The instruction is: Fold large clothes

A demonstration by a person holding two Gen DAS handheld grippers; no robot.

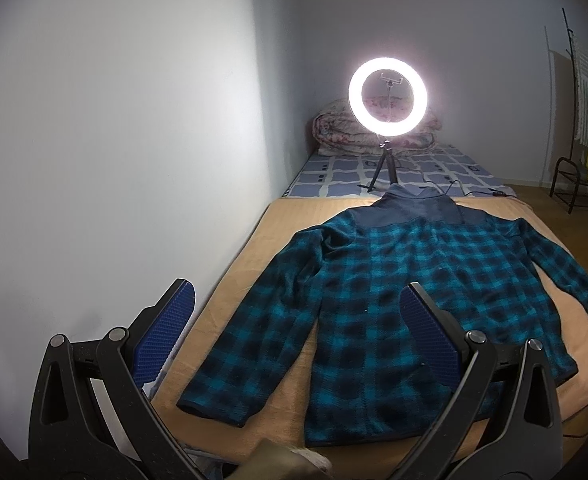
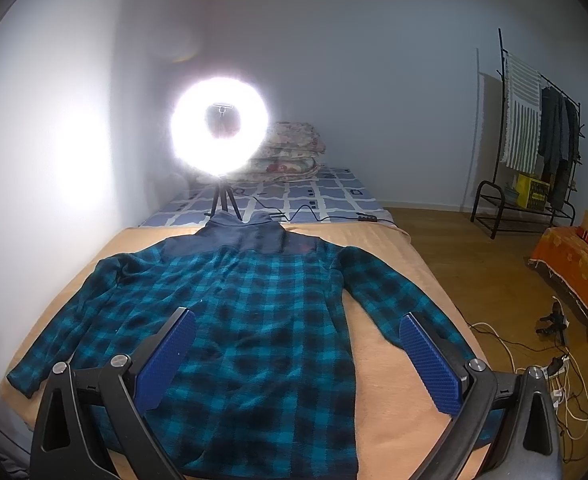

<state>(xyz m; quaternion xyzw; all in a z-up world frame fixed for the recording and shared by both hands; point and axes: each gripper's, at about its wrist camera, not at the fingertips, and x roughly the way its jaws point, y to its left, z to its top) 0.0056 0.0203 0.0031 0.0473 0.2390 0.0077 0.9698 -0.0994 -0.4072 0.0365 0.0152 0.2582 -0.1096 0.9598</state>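
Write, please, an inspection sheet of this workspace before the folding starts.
Surface: bed with tan blanket, bare around the garment.
Job's things: plaid jacket flat, sleeves spread, unfolded.
Clutter: ring light on tripod and folded quilt at the far end.
Grippers: left gripper and right gripper open, above the hem, holding nothing.
Cables: black lead on bed; white cords on floor.
Surroundings: white wall, clothes rack.

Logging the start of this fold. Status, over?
Left gripper open, right gripper open, both empty. Plaid jacket flat on bed, sleeves spread, unfolded. Ring light beyond collar, clear.
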